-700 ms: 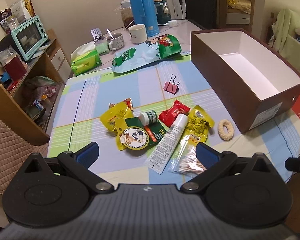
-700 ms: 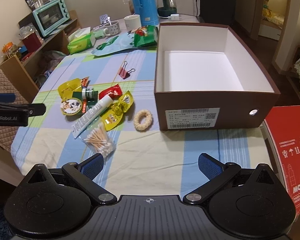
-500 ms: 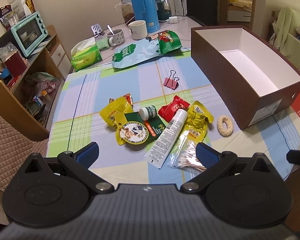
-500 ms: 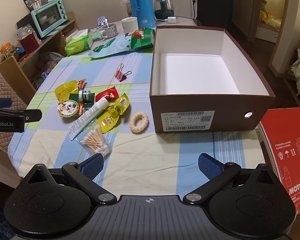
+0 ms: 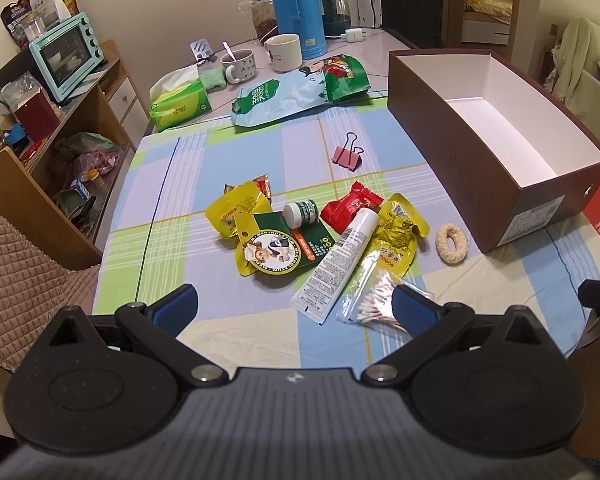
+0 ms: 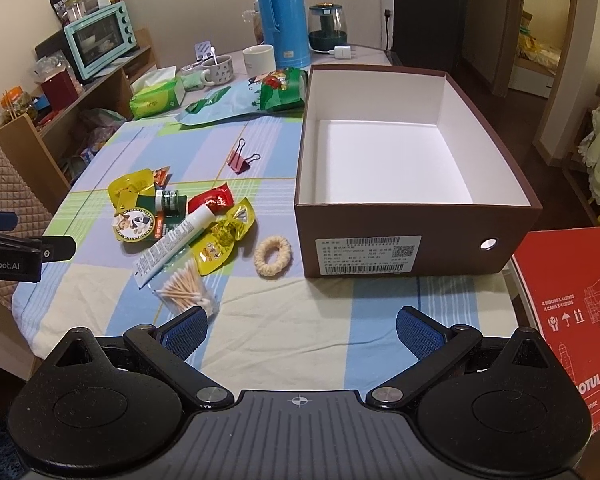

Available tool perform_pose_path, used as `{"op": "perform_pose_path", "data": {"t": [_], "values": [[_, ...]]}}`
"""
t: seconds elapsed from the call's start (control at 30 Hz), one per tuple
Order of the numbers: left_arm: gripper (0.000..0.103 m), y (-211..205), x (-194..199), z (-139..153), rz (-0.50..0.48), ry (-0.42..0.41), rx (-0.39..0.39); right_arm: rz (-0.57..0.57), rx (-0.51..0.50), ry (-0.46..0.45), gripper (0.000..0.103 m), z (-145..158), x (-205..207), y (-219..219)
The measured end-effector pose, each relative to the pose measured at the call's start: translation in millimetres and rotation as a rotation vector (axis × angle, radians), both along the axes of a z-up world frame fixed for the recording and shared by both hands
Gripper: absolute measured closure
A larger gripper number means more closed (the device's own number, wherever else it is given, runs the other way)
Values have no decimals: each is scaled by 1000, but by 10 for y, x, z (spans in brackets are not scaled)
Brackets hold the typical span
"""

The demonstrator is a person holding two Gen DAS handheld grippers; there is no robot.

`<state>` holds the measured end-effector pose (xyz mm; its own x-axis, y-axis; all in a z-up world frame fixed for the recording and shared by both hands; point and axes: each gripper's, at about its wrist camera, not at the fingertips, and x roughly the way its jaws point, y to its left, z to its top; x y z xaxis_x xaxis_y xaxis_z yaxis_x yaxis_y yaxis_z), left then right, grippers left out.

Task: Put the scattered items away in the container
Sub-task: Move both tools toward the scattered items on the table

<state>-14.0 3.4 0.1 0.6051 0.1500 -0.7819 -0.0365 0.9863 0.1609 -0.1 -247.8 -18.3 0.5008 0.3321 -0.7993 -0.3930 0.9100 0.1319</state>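
Our left tool (image 5: pixel 295 306) and right tool (image 6: pixel 299 325) hang released above the checked surface (image 6: pixel 340 300). Ahead, at eleven o'clock from the right tool, cotton swabs (image 6: pixel 186 286), a tube (image 6: pixel 176 242) and snack packets (image 6: pixel 220 240) lie clustered. The brown box (image 6: pixel 412 208) sits empty at one o'clock.
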Motion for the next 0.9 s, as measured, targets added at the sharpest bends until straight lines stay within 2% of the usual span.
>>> {"op": "perform_pose_path", "data": {"t": [0.9], "values": [[1,103,-45,-17,15,9,-21,-31,-35,-51,0,9,-82,41]]}}
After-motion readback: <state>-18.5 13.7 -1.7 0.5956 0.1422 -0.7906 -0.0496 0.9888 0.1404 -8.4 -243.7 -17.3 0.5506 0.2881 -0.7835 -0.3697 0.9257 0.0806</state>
